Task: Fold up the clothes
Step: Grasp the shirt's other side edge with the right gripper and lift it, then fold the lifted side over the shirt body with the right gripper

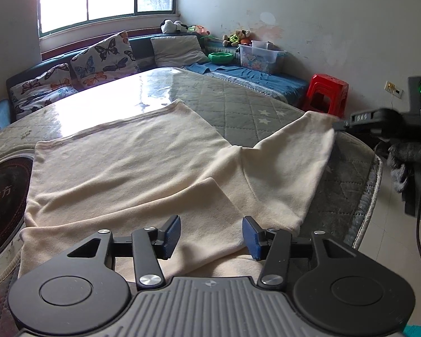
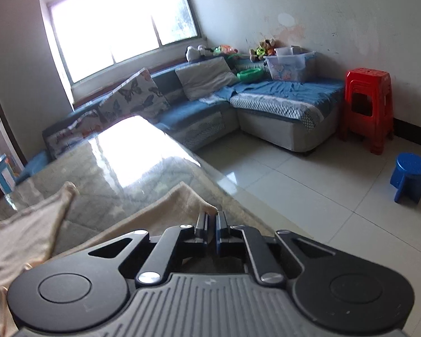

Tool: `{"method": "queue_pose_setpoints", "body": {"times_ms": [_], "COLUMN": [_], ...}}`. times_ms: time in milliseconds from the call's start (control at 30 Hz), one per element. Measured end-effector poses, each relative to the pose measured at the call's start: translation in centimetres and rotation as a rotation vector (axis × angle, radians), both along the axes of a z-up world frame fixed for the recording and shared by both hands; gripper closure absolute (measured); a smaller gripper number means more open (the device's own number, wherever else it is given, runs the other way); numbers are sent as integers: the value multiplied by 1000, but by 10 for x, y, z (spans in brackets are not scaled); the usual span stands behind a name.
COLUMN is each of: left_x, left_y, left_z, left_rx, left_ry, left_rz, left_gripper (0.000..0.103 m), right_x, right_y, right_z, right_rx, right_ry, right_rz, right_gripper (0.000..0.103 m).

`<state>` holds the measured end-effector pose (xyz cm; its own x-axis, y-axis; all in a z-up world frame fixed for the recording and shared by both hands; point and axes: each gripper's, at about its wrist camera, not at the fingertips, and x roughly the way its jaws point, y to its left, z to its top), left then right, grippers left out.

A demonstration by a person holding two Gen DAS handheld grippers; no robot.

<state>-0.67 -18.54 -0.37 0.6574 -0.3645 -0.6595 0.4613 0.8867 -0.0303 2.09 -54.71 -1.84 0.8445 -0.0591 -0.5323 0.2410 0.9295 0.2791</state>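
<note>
A cream long-sleeved garment (image 1: pixel 132 163) lies spread on the quilted table (image 1: pixel 238 104). One sleeve is folded across the body near my left gripper (image 1: pixel 212 237), which is open and empty, its blue pads just above the cloth. The other sleeve (image 1: pixel 292 163) stretches right to the table edge. My right gripper (image 2: pixel 212 224) is shut on that sleeve's cuff (image 2: pixel 182 199); it also shows in the left wrist view (image 1: pixel 340 125) at the cuff. The garment body shows at the left of the right wrist view (image 2: pixel 22 236).
A dark round inset (image 1: pixel 2 196) sits in the table at left. Dark clothes (image 1: pixel 412 165) hang at the right. A sofa with butterfly cushions (image 1: pixel 103 56) lies behind. A red stool (image 2: pixel 369 106) and a blue stool (image 2: pixel 409 177) stand on the tiled floor.
</note>
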Motion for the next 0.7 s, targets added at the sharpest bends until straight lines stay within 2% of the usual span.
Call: {"method": "queue_pose_setpoints", "body": {"times_ms": [167, 367, 533, 700], "left_x": [1, 0, -6, -14], "left_y": [-6, -6, 17, 61], "left_z": [-5, -6, 6, 18], "left_rx": [7, 4, -40, -63], "left_ry": [-2, -15, -46, -85], "left_rz": [-18, -18, 34, 137], "left_gripper": [51, 49, 49, 48], "right_x": [-14, -29, -30, -22], "right_y": [-3, 20, 64, 120], "right_z": [30, 77, 117, 144], "right_rx": [30, 18, -21, -48], "right_ry": [-82, -195, -279, -327], "right_rz": [32, 153, 317, 502], "right_gripper": [99, 99, 99, 99]}}
